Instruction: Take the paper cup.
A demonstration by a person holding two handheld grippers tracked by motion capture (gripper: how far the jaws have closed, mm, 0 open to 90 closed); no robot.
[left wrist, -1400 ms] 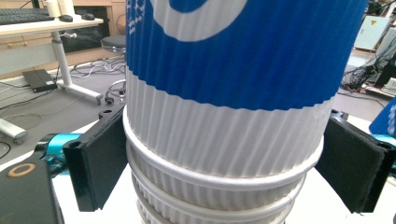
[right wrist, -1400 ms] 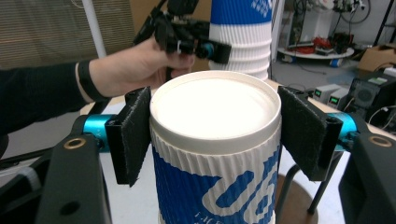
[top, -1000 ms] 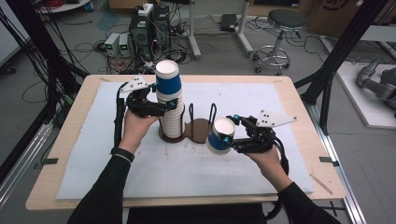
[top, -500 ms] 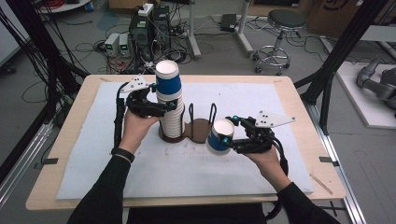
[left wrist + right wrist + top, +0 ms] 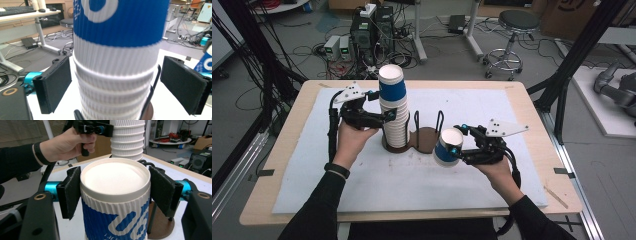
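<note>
The work in hand is taking single paper cups off a tall stack; the stack of cups point(image 5: 394, 112) stands upright in the left seat of a dark brown holder point(image 5: 422, 140), which rests near the middle of the worktop point(image 5: 532, 125), a little toward its far edge; thin black wire loops rise from the holder, most likely to keep the cups from tipping.

The right claw point(image 5: 448, 150) is closed on one separate cup point(image 5: 447, 146); in the right gripper view its two pads press the ribbed wall just under the rim on both sides, so the cup point(image 5: 115, 202) is carried upright with its white bottom or lid facing up; it is held just beside the right seat of the holder, toward the near edge of the worktop; I judge it is kept apart there so that it does not knock the stack.

The left claw point(image 5: 388, 115) stands open around the stack, below the blue band of the top cup; in the left gripper view a gap shows between each pad and the ribbed wall of the stack point(image 5: 115, 75), so nothing is gripped; its jaws have just been opening a little, with the stack between them. It probably steadied the stack, or prepares to take the next cup.
</note>
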